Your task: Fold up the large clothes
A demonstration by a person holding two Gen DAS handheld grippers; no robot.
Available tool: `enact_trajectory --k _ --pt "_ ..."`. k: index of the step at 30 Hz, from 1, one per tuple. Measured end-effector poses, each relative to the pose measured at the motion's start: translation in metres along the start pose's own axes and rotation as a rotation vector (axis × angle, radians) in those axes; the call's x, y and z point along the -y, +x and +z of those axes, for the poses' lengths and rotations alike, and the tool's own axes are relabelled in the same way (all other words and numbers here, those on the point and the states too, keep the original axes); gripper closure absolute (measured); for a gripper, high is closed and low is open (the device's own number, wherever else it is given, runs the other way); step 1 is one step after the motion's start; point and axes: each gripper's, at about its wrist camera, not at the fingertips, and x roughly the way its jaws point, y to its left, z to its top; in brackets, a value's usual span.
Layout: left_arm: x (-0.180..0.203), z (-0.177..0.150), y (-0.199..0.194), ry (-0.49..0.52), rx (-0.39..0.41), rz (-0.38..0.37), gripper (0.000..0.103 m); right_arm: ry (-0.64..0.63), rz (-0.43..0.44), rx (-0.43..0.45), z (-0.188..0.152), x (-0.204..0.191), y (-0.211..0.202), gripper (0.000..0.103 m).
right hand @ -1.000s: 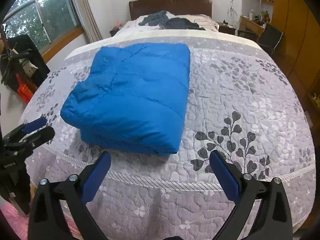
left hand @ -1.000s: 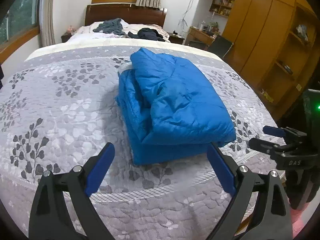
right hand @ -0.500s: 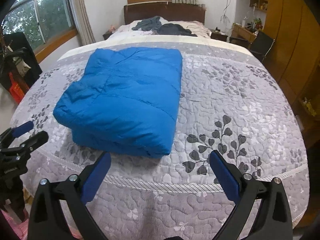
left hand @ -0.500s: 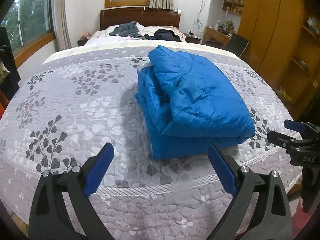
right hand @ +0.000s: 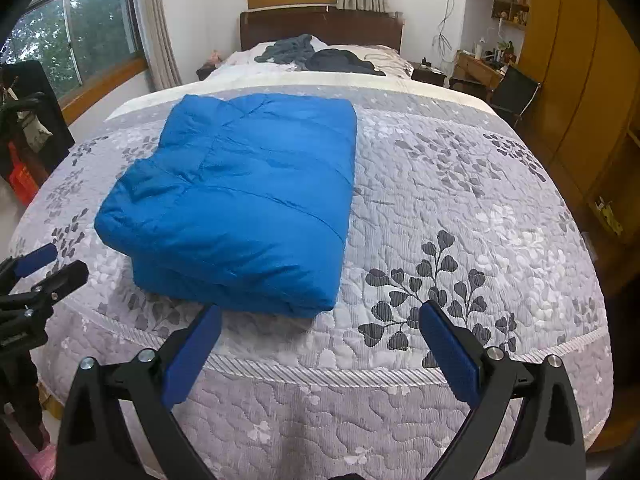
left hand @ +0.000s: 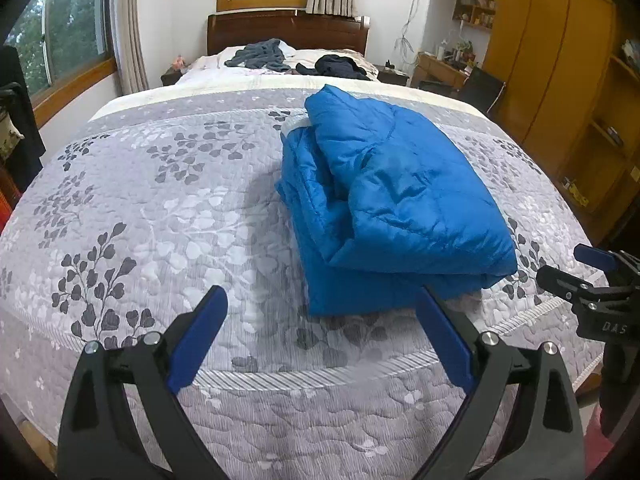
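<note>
Bedroom's grey leafy bed [left hand: 168, 216] has the blue jacket [right hand: 248, 200] sitting near the foot edge in a thick stacked rectangle, so folding looks pretty much done, with left tongs [left hand: 320, 334] and right tongs [right hand: 320, 338] both spread wide, holding nothing.

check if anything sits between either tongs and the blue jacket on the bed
Nothing visible does. Only bare quilted bedspread lies between the open right tongs and the folded blue jacket, and likewise for the open left tongs. The dark clothes lie far behind, near the headboard.
</note>
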Motion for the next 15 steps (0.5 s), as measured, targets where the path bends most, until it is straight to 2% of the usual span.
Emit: enact_trajectory --k 15 --pt "0.002 0.0001 0.0009 0.004 -0.01 -0.005 0.009 0.004 0.007 -0.011 0.0003 0.0037 0.0051 0.004"
